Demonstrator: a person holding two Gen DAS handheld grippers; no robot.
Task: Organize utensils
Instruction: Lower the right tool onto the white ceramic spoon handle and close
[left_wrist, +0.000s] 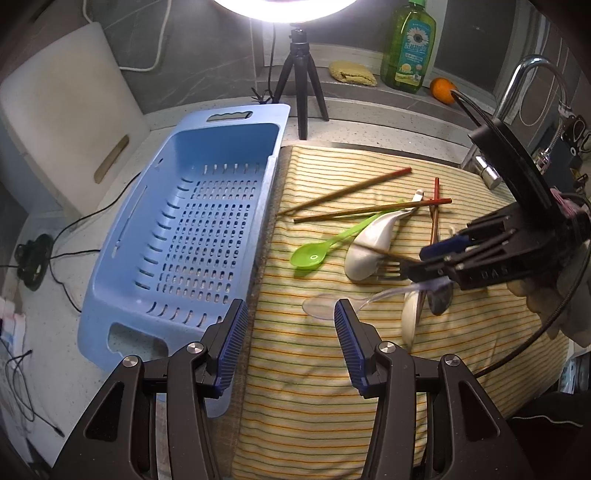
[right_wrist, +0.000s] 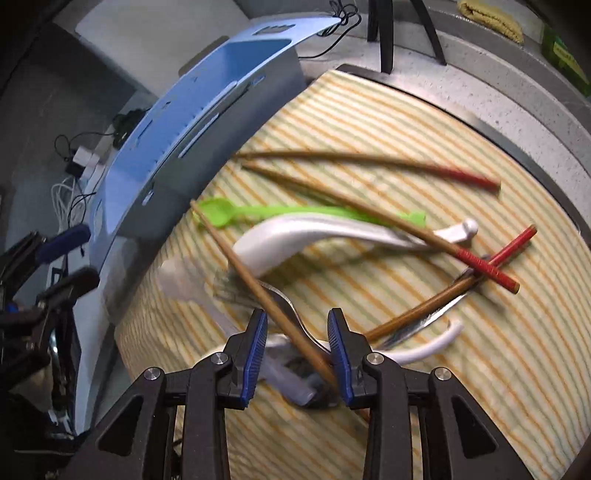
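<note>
So this was the very start of the sorting as far as I could judge: the blue slotted basket (left_wrist: 177, 221) sat bare on the counter just left of the cloth, and every utensil lay in a heap on the striped towel (left_wrist: 314, 369). Nearest in, the right gripper (right_wrist: 297, 332) pointed down into the pile with its ribbed blue pads a modest gap apart, not pressing on anything. A thin wooden chopstick (right_wrist: 255, 280) ran slantwise up between them, with a metal fork (right_wrist: 291, 310) curving underneath, so I'd guess the chopstick was the pick. The next move looked fiddly: squeeze on that skinny round stick only, without dragging the fork or the clear plastic spoon (left_wrist: 321, 306) along. The left gripper (left_wrist: 291, 343) hovered open and empty over the towel edge, next to the basket. A bit further out lay the glossy white ceramic spoon (right_wrist: 280, 240), thick and curved, and the lime green plastic spoon (right_wrist: 221, 216), light and flexy-looking. Beyond those, two more chopsticks with red-wrapped ends crossed each other (right_wrist: 491, 266), and another one (right_wrist: 369, 160) lay at the far side. Soft cloth under everything, so stuff probably wouldn't skate.
</note>
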